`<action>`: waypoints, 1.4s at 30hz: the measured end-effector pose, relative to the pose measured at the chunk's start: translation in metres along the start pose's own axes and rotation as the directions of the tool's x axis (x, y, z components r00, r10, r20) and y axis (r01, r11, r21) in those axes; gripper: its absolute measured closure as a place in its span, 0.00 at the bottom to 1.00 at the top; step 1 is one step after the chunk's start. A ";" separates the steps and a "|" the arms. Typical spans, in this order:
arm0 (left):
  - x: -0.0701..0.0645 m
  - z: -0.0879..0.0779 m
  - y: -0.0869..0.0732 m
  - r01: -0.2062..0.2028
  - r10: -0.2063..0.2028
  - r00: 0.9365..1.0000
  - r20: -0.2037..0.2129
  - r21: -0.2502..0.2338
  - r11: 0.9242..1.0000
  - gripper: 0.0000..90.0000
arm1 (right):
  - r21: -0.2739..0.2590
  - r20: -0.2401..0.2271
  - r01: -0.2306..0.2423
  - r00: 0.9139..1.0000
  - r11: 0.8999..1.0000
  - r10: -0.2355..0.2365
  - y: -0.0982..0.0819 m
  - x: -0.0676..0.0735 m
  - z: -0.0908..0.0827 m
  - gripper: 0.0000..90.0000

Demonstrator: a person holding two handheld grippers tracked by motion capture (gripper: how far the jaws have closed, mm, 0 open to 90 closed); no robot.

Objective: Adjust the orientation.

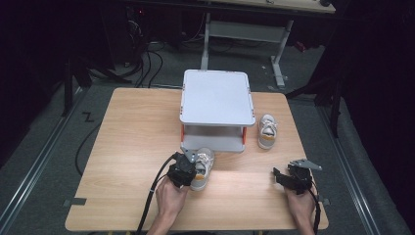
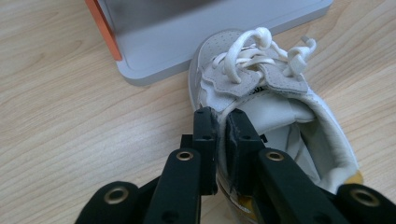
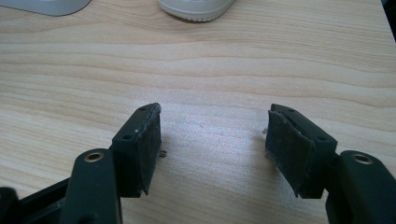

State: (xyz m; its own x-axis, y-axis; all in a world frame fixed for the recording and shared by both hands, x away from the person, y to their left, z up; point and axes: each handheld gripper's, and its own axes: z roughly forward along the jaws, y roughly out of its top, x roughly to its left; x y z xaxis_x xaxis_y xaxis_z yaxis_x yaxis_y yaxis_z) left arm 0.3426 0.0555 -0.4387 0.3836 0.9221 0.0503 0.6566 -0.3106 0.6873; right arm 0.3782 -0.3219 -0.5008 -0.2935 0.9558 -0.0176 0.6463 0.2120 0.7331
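A small white shoe [image 1: 204, 168] [image 2: 266, 107] with white laces lies on the wooden table, its toe touching the base of a grey two-level rack [image 1: 217, 98] [image 2: 187, 32]. My left gripper [image 1: 190, 169] [image 2: 220, 135] is shut on the shoe's side wall near the collar, one jaw outside and one inside. A second white shoe [image 1: 267, 131] [image 3: 196, 8] stands right of the rack. My right gripper [image 1: 284, 177] [image 3: 212, 144] rests low over bare wood at the front right, open with nothing between its pads.
The rack has orange posts [image 2: 105, 28] and an open lower shelf [image 1: 213, 131] facing me. The table's front edge [image 1: 195, 226] lies close behind both hands. A black cable [image 1: 151, 196] trails from the left gripper off the front.
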 end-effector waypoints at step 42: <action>0.040 -0.005 -0.006 0.066 -0.043 0.980 0.193 -0.118 0.991 0.38 | 0.001 0.002 -0.002 1.000 1.000 0.002 0.000 0.000 0.000 0.40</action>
State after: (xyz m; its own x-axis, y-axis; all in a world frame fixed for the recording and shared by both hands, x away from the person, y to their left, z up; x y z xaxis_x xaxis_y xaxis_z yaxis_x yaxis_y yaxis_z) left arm 0.3507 0.0954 -0.4371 0.4736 0.8725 -0.1203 0.5994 -0.2192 0.7699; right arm 0.3780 -0.3215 -0.5008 -0.2908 0.9566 -0.0181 0.6474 0.2106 0.7325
